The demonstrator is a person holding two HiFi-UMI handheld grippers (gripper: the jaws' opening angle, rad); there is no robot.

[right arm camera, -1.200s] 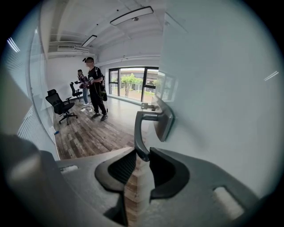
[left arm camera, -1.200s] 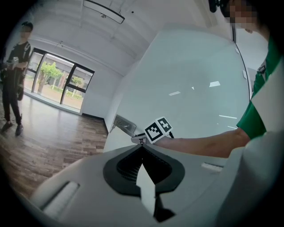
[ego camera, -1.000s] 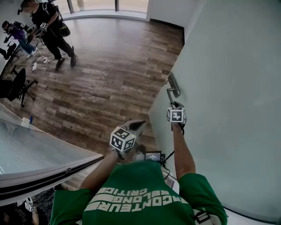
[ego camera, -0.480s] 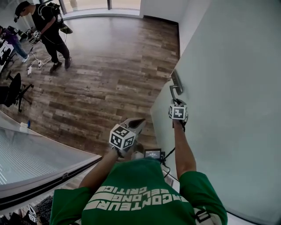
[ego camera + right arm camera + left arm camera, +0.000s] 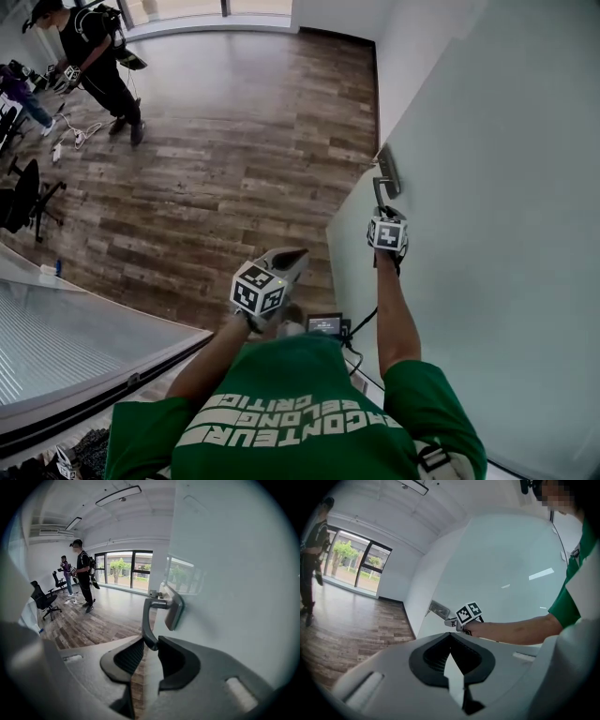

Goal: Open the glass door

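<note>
The frosted glass door [image 5: 487,234] stands ajar at the right, its edge toward the wooden floor. Its metal lever handle [image 5: 380,192] hangs downward from a backplate. My right gripper [image 5: 386,214] is shut on the lower end of that lever; in the right gripper view the handle [image 5: 146,620] runs down between the two black pads of the right gripper [image 5: 150,645]. My left gripper [image 5: 286,261] hangs free to the left of the door, shut, nothing in it. In the left gripper view the left gripper [image 5: 450,634] points toward the door, with the handle plate [image 5: 438,609] beyond it.
A person [image 5: 89,56] stands at the far left on the wooden floor [image 5: 234,141], with an office chair [image 5: 23,192] nearby. A frosted glass partition [image 5: 75,337] runs along the lower left. A small screen device [image 5: 325,325] hangs at my chest.
The door edge, its handle and my right gripper have shifted right and up in the head view as the door swings. The left gripper has hardly moved.
</note>
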